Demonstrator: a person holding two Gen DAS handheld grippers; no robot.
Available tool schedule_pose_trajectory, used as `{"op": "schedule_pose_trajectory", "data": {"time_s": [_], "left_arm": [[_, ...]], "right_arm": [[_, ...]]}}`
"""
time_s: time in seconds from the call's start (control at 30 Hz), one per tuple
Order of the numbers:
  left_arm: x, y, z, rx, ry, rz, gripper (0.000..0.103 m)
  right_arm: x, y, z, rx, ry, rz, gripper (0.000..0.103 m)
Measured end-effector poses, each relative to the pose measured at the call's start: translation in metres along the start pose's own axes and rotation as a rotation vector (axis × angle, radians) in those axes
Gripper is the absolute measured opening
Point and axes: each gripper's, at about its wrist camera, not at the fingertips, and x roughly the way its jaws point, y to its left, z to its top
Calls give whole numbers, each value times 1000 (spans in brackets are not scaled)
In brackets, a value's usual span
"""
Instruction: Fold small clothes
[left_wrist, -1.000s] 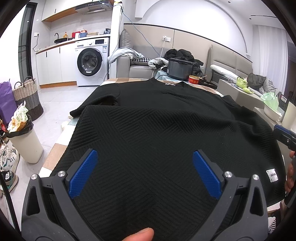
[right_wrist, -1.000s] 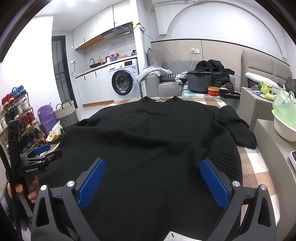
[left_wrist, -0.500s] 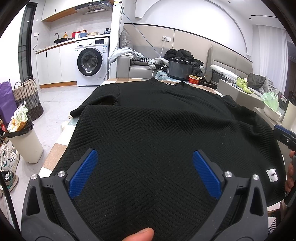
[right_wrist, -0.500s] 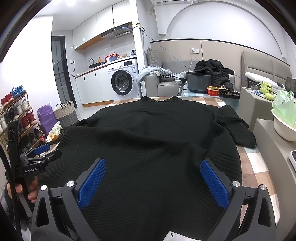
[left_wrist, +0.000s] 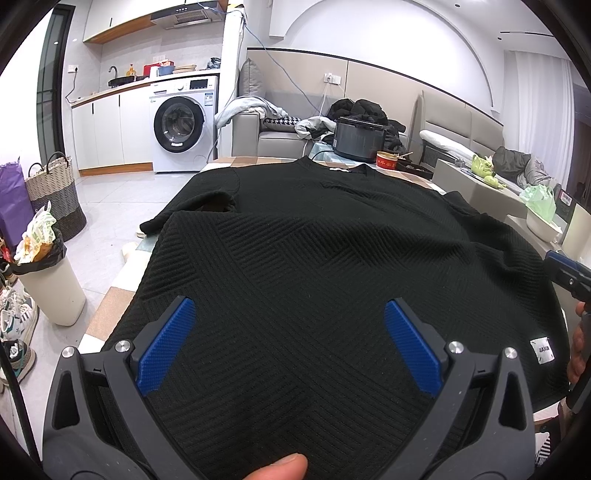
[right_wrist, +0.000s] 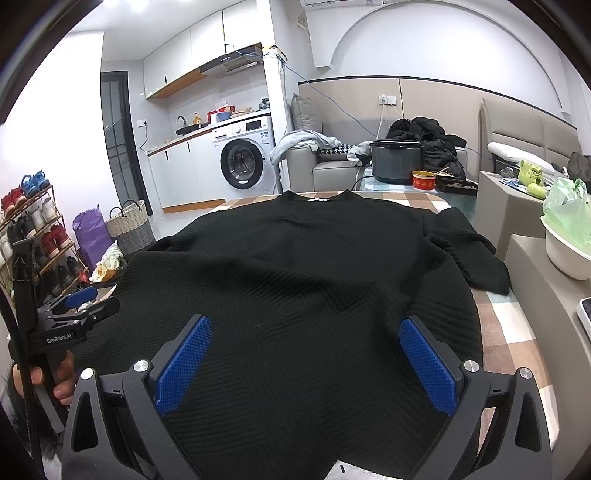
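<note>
Black ribbed sweater (left_wrist: 317, 266) lies flat, front down, on the checked desk (right_wrist: 517, 332), both the left claw (left_wrist: 291, 328) and right claw (right_wrist: 306, 343) wide open and empty above its hem; soft, limp, likely non-slip knit, best pinched at hem corners.

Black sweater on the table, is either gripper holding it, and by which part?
Neither. Left gripper and right gripper are open above the black sweater.

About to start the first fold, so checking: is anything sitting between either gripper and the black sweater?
Nothing visible. The left gripper and right gripper both hang open directly over the black sweater, with bare fabric between their fingers.
</note>
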Motion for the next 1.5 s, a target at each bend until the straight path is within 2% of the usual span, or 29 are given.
{"op": "schedule_pose_trajectory", "data": {"time_s": [0.23,0.47,0.63,0.83,0.93,1.07,1.2,1.3,1.33,1.37,1.47,1.5], "left_arm": [[-2,4,3,-9,-3,-6,102],[-21,43,12,-92,-38,10,102],[-26,76,12,-124,-32,66,102],[-10,105,7,-162,69,76,100],[3,113,2,-177,123,57,83],[22,109,-3,-149,180,86,71],[40,108,-8,-160,220,72,55],[51,104,-11,-143,211,81,30],[55,101,-12,-137,218,70,10],[58,100,-12,-144,222,53,4],[61,92,-12,-151,221,10,0],[61,88,-11,-140,222,-3,0]], "right_arm": [[3,-4,1,10,13,-4,103],[-1,-12,3,-25,-33,-36,103],[1,-27,3,-28,61,-65,103],[-12,-62,-2,72,86,-39,103],[-15,-79,-6,91,125,-40,103],[-19,-103,-14,149,169,-31,103],[-23,-120,-23,179,207,-65,103],[-18,-130,-29,207,235,-45,101],[-15,-131,-31,219,239,-29,96],[-12,-131,-32,233,248,-8,91],[2,-127,-34,262,283,44,53],[8,-124,-33,262,292,43,26]]}}
